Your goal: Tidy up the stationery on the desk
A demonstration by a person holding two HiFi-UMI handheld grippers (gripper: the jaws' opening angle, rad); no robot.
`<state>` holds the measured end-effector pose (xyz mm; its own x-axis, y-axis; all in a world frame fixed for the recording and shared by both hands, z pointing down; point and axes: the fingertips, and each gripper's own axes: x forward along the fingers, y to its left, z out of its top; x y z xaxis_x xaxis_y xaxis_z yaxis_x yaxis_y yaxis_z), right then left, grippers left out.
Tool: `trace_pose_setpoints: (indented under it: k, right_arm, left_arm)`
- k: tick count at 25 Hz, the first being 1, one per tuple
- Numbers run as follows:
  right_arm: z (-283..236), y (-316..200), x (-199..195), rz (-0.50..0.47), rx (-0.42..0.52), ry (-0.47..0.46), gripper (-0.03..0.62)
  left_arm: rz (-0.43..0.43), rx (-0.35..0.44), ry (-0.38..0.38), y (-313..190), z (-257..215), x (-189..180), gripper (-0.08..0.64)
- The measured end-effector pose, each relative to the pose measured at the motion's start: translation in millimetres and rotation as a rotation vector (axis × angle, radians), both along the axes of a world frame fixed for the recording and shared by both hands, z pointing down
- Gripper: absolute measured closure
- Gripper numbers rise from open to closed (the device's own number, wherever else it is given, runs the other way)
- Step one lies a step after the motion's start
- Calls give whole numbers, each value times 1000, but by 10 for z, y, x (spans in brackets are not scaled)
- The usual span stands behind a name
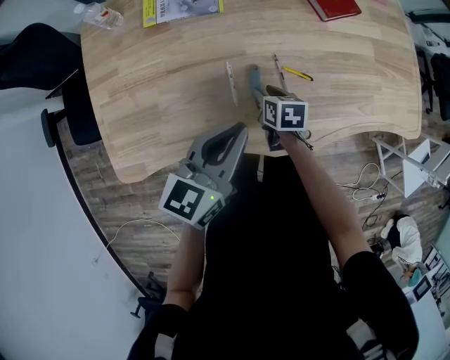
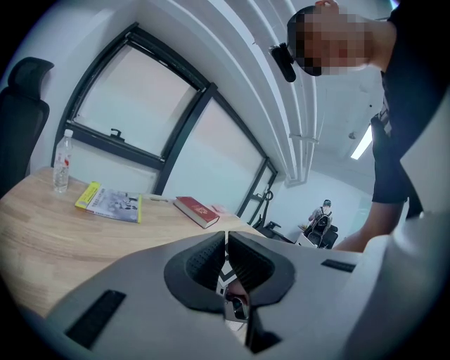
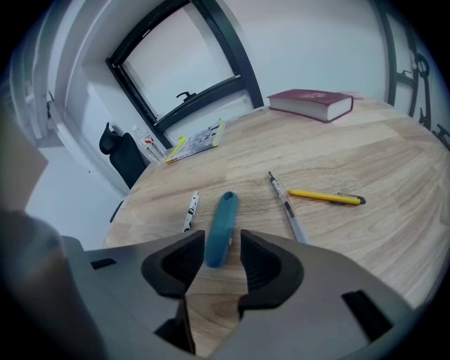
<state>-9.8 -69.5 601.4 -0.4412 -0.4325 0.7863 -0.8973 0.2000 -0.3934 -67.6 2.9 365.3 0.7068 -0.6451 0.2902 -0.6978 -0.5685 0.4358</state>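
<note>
Stationery lies scattered on the wooden counter [image 1: 176, 77]: a red book [image 3: 313, 103] with cover print too small to read, a teal case [image 3: 223, 211], a yellow pen [image 3: 325, 197] and a white marker [image 3: 190, 210]. Only the right gripper view shows the case lying untouched between the right hand-held gripper's [image 3: 219, 240] parted jaws. The left hand-held gripper's [image 2: 226, 242] jaws are together.

Wooden desk [image 1: 155, 105], white pen [image 1: 228, 82], blue-grey case [image 1: 253, 76] just ahead of right hand-held gripper [image 1: 266, 91], yellow pen [image 1: 297, 73], red book [image 1: 336, 8]

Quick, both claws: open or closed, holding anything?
Left claw: closed, empty.
Right claw: open; teal cutter lies between its pads, not gripped.
</note>
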Motion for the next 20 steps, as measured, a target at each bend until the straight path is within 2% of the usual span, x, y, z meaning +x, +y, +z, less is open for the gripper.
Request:
trace_pose_setpoints:
  k: [3, 8, 13, 20]
  right_arm:
    - [-50, -29, 101, -4, 28, 16, 419]
    - [-49, -90, 370, -54, 111, 105, 419]
    - [-116, -150, 610, -75, 128, 195, 419]
    - [132, -182, 745, -117, 99, 240, 431]
  left_arm:
    - [12, 4, 3, -10, -12, 50, 520]
    - [32, 12, 10, -32, -47, 158, 520]
    - [49, 19, 13, -82, -74, 293, 520]
    - [44, 0, 1, -149, -38, 402, 520]
